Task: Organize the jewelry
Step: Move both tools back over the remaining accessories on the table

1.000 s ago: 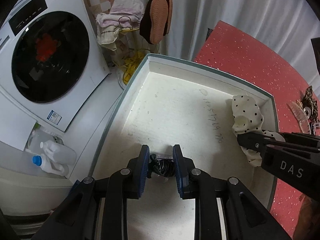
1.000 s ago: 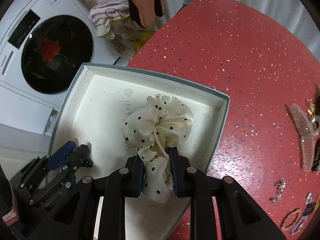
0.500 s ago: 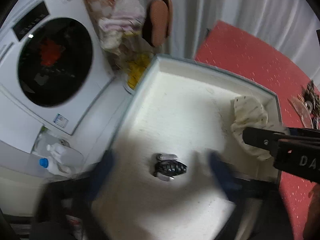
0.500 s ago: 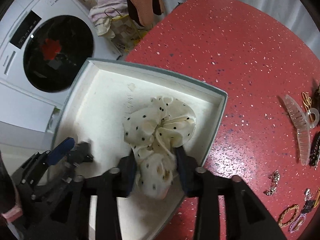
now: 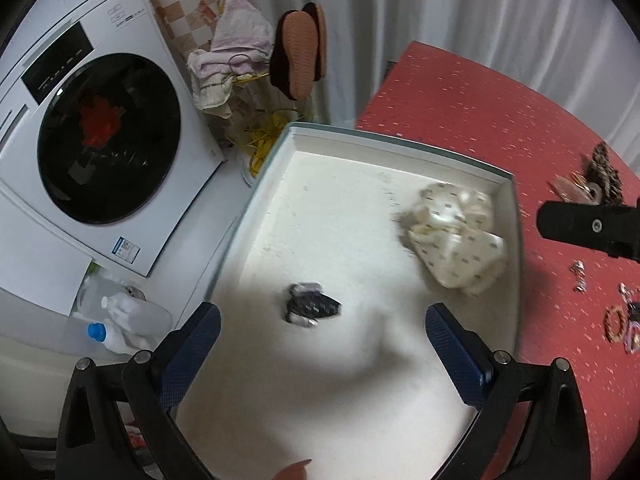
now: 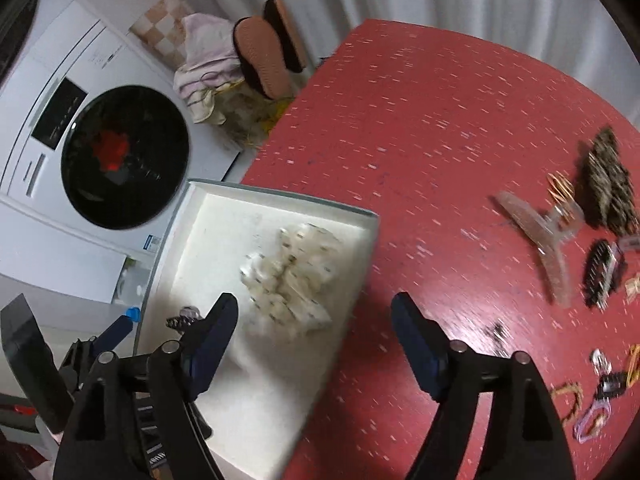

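Observation:
A white box [image 5: 400, 146] with a grey-green rim sits at the left edge of the red table [image 6: 420, 128]. Inside lie a cream polka-dot scrunchie [image 5: 456, 236] near its right wall and a small black hair clip [image 5: 312, 308] in the middle. My left gripper [image 5: 320, 328] is open and empty above the box, just behind the black clip. My right gripper [image 6: 314, 328] is open and empty, raised over the box's right rim, with the scrunchie [image 6: 292, 276] below it. The box also shows in the right wrist view [image 6: 280, 194].
Loose hair accessories lie on the table's right side: a clear claw clip [image 6: 544, 236], a dark furry clip [image 6: 608, 184], a black claw clip [image 6: 600, 276] and several small pieces [image 6: 600, 392]. A washing machine [image 5: 100, 136], a towel rack [image 5: 236, 64] and bottles [image 5: 120, 320] stand left of the table.
Both grippers have opened and pulled back. The left one let go of the black clip and the right one let go of the scrunchie; both items now lie in the box.

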The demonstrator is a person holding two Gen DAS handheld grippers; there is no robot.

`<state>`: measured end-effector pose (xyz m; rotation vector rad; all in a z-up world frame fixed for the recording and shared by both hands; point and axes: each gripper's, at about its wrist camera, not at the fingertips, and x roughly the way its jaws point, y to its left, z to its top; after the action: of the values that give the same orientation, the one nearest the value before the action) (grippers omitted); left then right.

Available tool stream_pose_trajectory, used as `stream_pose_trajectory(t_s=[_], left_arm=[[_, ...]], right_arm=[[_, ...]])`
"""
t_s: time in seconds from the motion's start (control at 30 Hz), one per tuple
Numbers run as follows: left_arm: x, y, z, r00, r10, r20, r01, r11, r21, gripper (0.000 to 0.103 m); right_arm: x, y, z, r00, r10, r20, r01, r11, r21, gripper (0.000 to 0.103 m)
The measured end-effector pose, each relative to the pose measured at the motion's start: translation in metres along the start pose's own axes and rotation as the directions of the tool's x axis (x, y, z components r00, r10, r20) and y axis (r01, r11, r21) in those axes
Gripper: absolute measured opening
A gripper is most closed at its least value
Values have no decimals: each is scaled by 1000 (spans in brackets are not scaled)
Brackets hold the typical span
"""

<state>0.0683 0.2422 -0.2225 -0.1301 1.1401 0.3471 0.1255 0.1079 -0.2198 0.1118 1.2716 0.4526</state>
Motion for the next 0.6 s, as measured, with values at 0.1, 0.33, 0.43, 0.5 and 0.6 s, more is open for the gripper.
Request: stream_pose_trajectory(t_s=[0.1,0.33,0.43,0.5,0.6], left_arm=[[-11,-12,-3,1000,-25,-6,25,999,21,103],[-39,-57,-8,996,-83,-24,85,992,98,103],[-49,-82,-9,993,-114,-31,117,985,130,103],[-54,-101,-11,992,-118,-36,123,979,165,103],[-58,-128,-16,991,-128,-48,136,965,222,103]], right_arm=[[-14,-19,-11,1000,-10,7,10,999,40,84],[-55,-73,-47,999,-47,22,43,990,137,87],[-71,-100,-66,997,-67,25,61,980,192,87],[-81,-118,-78,996,-83,20,76,971,227,87],[-93,-145,-96,993,-114,13,106,955,276,87]])
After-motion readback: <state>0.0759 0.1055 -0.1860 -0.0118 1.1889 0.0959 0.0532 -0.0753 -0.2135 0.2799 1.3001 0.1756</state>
